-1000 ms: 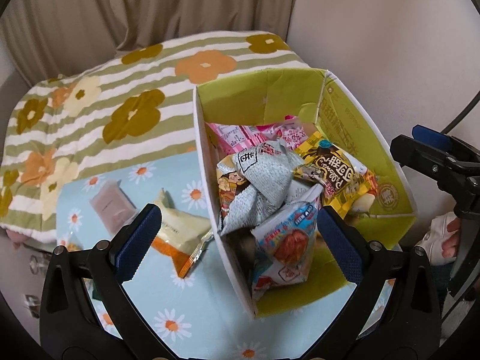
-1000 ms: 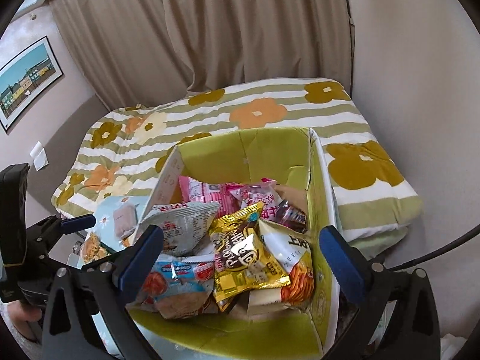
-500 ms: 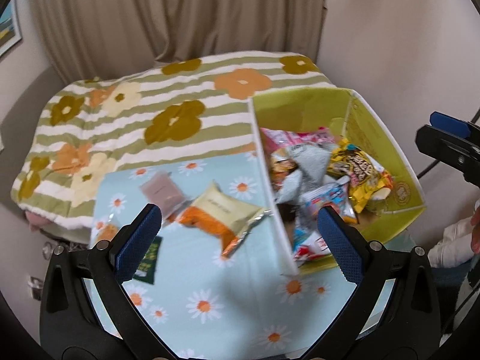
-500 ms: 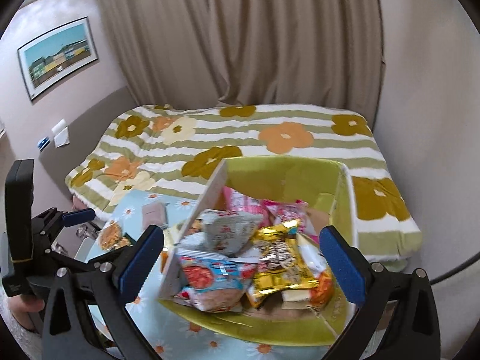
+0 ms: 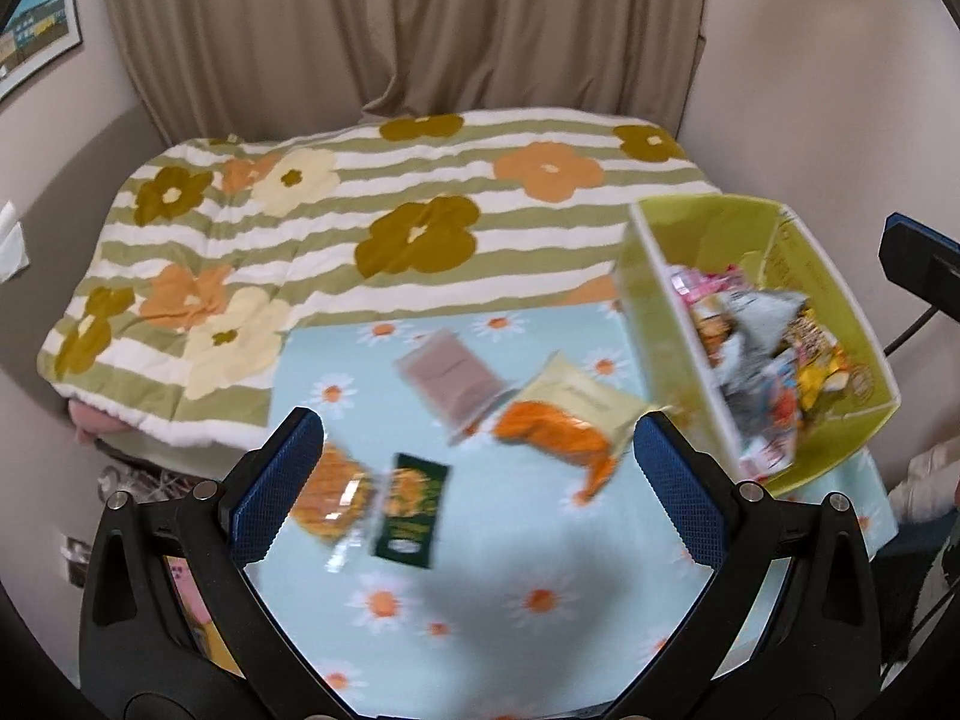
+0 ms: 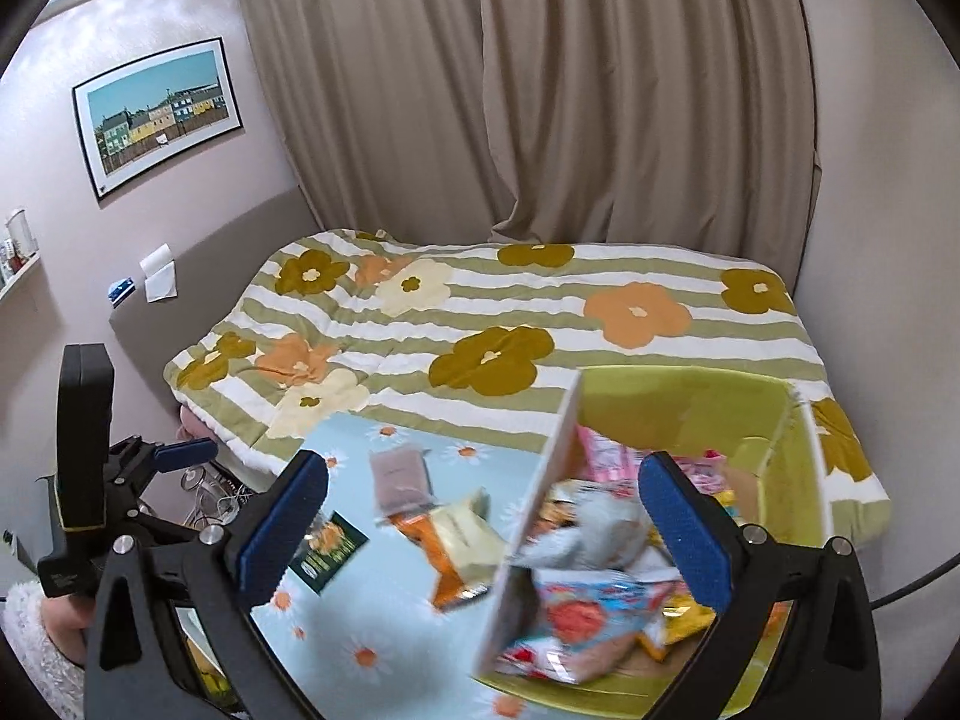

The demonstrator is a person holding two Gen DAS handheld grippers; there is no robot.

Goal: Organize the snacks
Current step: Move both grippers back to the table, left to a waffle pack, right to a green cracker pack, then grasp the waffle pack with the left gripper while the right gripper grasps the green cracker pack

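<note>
A green box (image 5: 840,312) (image 6: 774,480) full of snack packets stands at the right of a light blue daisy cloth (image 5: 510,588) (image 6: 372,618). On the cloth lie a mauve packet (image 5: 453,375) (image 6: 399,477), a cream and orange bag (image 5: 570,420) (image 6: 459,540), a dark green packet (image 5: 411,510) (image 6: 330,552) and an orange round snack (image 5: 333,495). My left gripper (image 5: 480,486) is open and empty above the cloth. My right gripper (image 6: 483,528) is open and empty above the box's near left wall.
A bed with a striped flower blanket (image 5: 372,222) (image 6: 510,324) lies behind the cloth. Curtains (image 6: 528,90) hang at the back. A wall stands right of the box. The left gripper shows at the left of the right wrist view (image 6: 174,456).
Both grippers have pulled back and up from the box. The left view has swung left, so the loose packets on the cloth now fill its middle. Both stay open.
</note>
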